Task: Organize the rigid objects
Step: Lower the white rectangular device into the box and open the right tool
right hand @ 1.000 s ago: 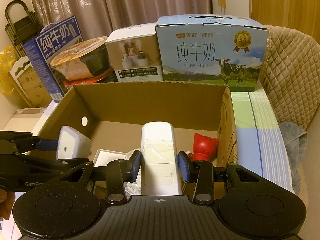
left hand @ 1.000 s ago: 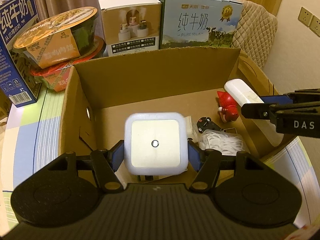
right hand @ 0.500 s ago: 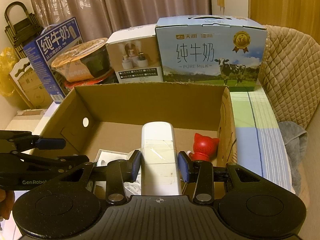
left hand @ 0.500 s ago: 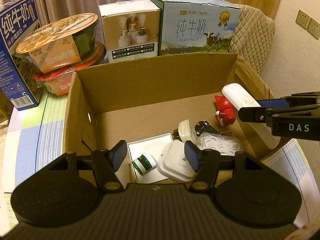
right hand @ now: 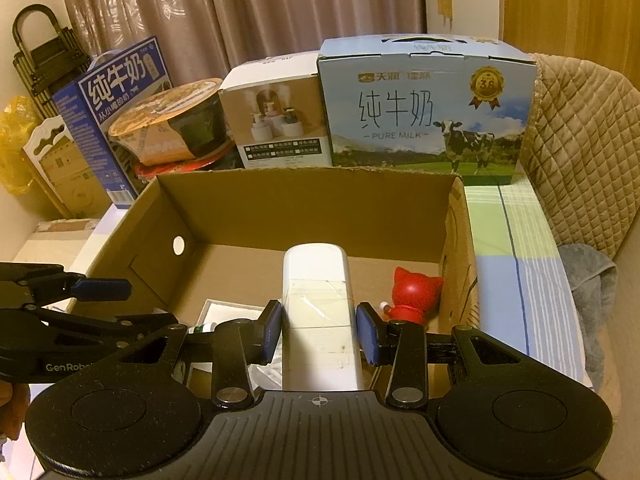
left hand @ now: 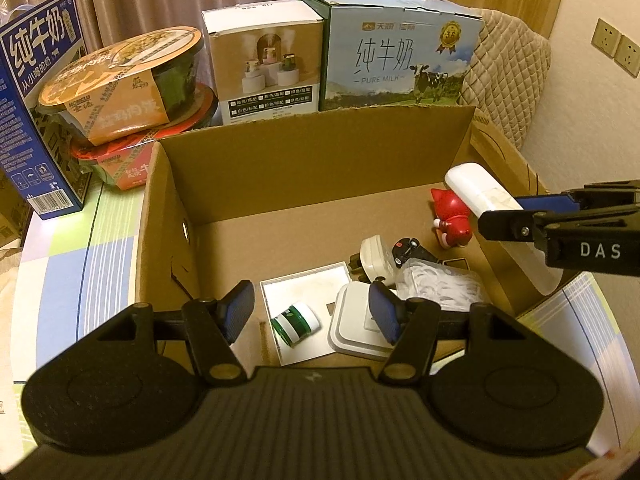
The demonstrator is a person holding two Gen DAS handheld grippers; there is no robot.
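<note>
An open cardboard box [left hand: 312,168] holds small items. My left gripper [left hand: 312,312] is open and empty above the box's near side. A white square night light [left hand: 356,328] lies below it in the box, beside a white tray [left hand: 304,284] with a green-and-white roll [left hand: 296,322]. My right gripper [right hand: 318,334] is shut on a long white remote-like bar [right hand: 316,296], held over the box's right side; it also shows in the left wrist view [left hand: 484,196]. A red cat figure [right hand: 414,292] stands near the right wall.
A white plug [left hand: 374,258], a small black toy car [left hand: 406,250] and a clear bag of white cable [left hand: 436,284] lie in the box. Behind it stand a milk carton case [left hand: 396,56], a white humidifier box [left hand: 264,68], stacked noodle bowls [left hand: 128,80] and a blue milk box [left hand: 36,100].
My left gripper opened and let go of the white square night light, which now lies in the box. My right gripper still holds the white bar, almost unmoved.
</note>
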